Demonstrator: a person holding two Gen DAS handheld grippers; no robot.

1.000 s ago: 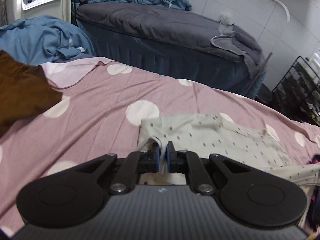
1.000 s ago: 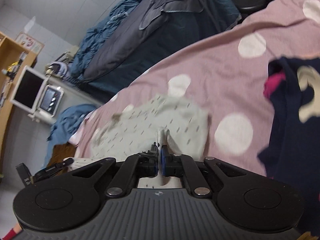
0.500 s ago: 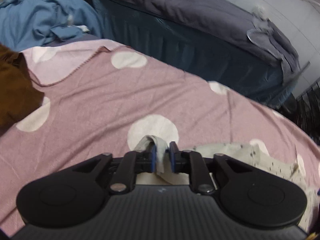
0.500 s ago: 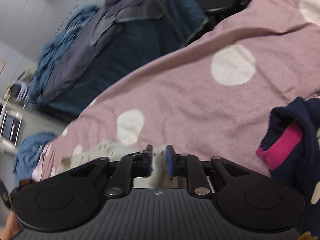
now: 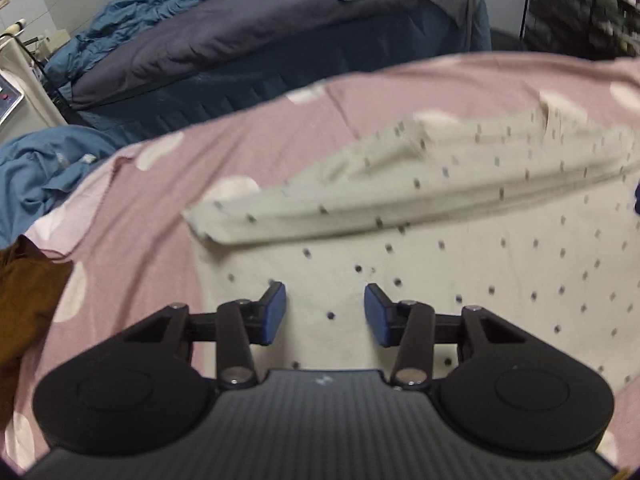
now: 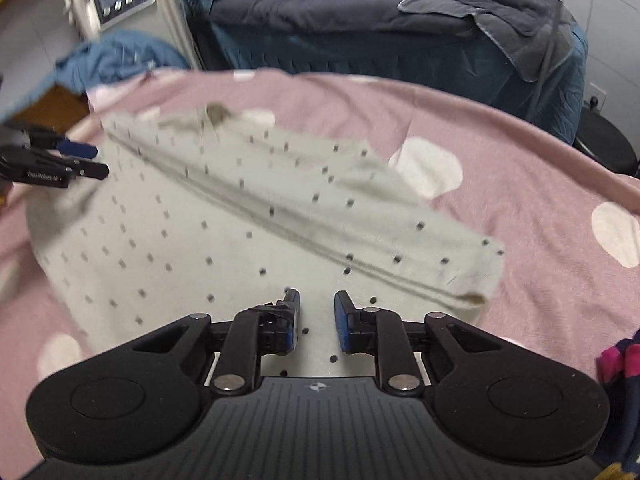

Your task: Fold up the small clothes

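A small cream garment with dark dots lies on the pink polka-dot blanket, its far part folded over towards me along a crease. It also shows in the right wrist view. My left gripper is open and empty, just above the garment's near left part. My right gripper is open and empty above the garment's near right part. The left gripper's fingers show at the left edge of the right wrist view.
A brown garment lies at the blanket's left edge. A navy and pink garment lies at the right. Behind stand a dark bed with grey covers, blue bedding and a machine with a panel.
Both grippers have let go of the garment's edge and opened. The edge they held now lies folded over the garment, and both grippers have drawn back over its near part.
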